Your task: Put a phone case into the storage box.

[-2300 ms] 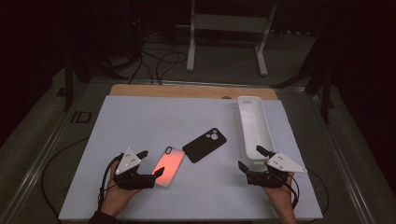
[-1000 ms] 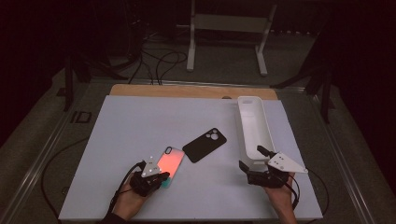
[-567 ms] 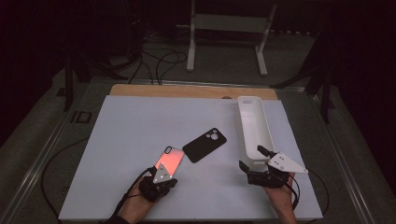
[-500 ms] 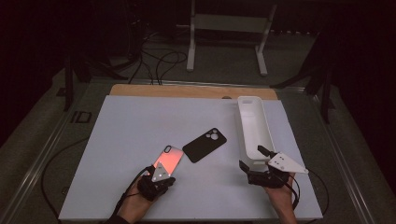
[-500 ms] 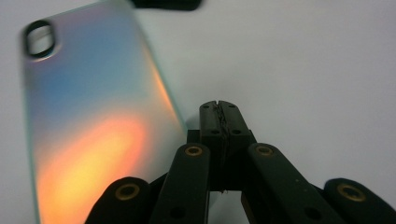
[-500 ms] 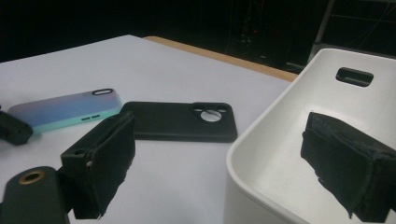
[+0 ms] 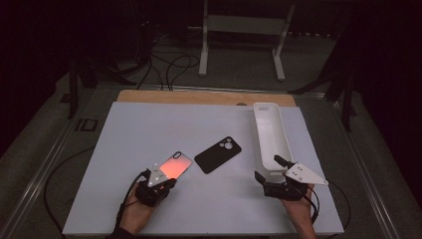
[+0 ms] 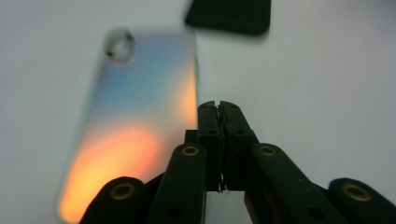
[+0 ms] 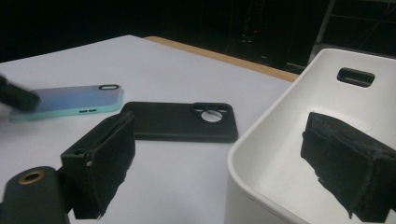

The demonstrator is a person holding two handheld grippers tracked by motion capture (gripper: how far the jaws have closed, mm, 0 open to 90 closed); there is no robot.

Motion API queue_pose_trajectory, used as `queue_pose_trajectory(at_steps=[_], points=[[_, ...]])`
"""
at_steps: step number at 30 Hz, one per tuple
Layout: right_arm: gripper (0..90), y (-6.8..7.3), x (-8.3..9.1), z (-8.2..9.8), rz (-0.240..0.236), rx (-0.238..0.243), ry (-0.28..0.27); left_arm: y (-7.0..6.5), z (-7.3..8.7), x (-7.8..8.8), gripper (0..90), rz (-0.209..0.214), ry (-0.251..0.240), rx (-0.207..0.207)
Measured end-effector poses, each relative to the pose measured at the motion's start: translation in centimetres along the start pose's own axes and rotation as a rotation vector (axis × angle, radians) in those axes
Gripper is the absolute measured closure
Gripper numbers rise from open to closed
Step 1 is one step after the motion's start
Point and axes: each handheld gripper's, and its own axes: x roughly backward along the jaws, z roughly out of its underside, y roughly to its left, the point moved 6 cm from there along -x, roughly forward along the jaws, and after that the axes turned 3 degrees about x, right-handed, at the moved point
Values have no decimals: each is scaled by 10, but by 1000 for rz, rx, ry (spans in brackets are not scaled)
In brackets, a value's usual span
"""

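Dark floor with loose cables and a white metal stand surrounded the desk (image 7: 149, 124), whose top was covered by a pale sheet with a wooden strip showing along its far edge.

On the near left of that sheet, the left claw (image 8: 219, 105) had its jaws pressed together, with nothing between them. In its own view the tips sat just beside the right long edge of an iridescent phone case (image 8: 135, 126), which spread out to the left of the jaws and ahead of them, its camera cutout at the far end. Whether the tips touched the case could not be told from that view. From above, the same claw (image 7: 158, 183) lay at the near end of the glowing orange-pink case (image 7: 173, 167). A black phone case (image 7: 218, 154) lay just beyond the iridescent one, to its right and apart from it; its near edge showed past the left claw's tips (image 8: 229, 16).

The right claw (image 9: 233, 154) stood wide open and held nothing. Its right jaw hung inside the near end of a long white bin (image 9: 280, 149), its left jaw outside over the sheet, so that the bin's near corner lay between them. Ahead and left of that claw lay the black case (image 9: 180, 122), with the iridescent case (image 9: 70, 103) farther left. From above, the right claw (image 7: 271, 172) met the bin's near end (image 7: 271, 134).
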Motion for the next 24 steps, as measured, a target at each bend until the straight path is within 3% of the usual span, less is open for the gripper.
queue_pose_trajectory(at_steps=[1, 3, 4, 5, 7, 8, 9, 10, 12, 15, 18, 24], points=[[101, 0, 0, 0, 0, 0, 0, 0, 0, 0, 821, 0, 0, 0], [101, 0, 0, 0, -1, -1, -1, 8, -6, 14, 768, -12, -75, 0], [100, 0, 0, 0, -3, -1, -1, 12, -8, 23, 547, -20, -122, -21], [100, 0, 0, 0, -3, 0, 0, 16, -9, 27, 462, -44, -147, -20], [100, 1, -1, 0, -5, 1, 0, 24, -11, 36, 320, -75, -194, 5], [101, 1, -1, 0, -6, 1, -1, 24, -11, 36, 262, -75, -194, 5], [101, 1, -1, 0, -6, 1, -1, 29, -11, 40, 262, -91, -213, 18], [100, 0, 0, 0, -6, 0, -1, 39, -11, 47, 172, -106, -244, 56], [101, 0, 0, 0, -5, 0, -2, 49, -9, 55, 134, -127, -260, 76], [100, -2, 0, 0, -3, -4, -7, 60, -4, 61, 18, -141, -234, 93], [100, -3, 1, 0, -4, -11, -7, 73, 4, 71, 3, -161, -233, 114], [101, -4, 0, 0, -4, -8, -7, 79, 5, 76, 2, -156, -249, 135]])
